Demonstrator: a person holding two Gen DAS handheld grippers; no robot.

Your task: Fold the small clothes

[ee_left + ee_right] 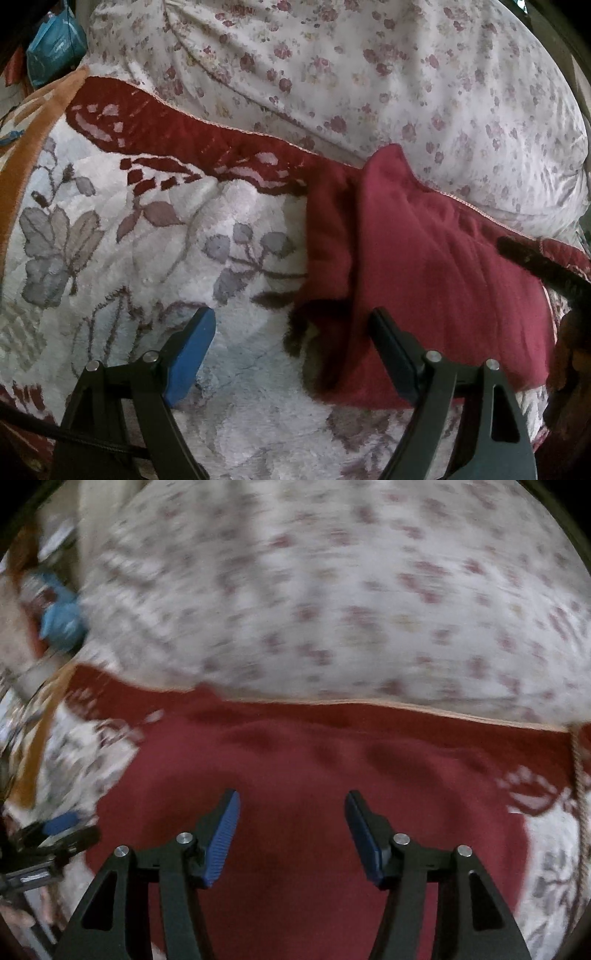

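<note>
A dark red garment (424, 266) lies folded on a plush flowered blanket (147, 229). My left gripper (291, 325) is open low over the garment's left edge: its blue left pad hangs over the blanket and its right finger over the red cloth, with nothing gripped. In the blurred right wrist view my right gripper (291, 805) is open above the middle of the red garment (295, 760), with nothing between its pads. The left gripper (55, 830) shows at that view's left edge. A dark blurred part (535, 266) reaches in over the garment's right end.
White bedding with small red flowers (369, 74) bulges behind the garment, along the blanket's dark red border (166, 125). A blue packet (55, 44) lies at the far left corner. The blanket's orange hem (22, 155) runs down the left side.
</note>
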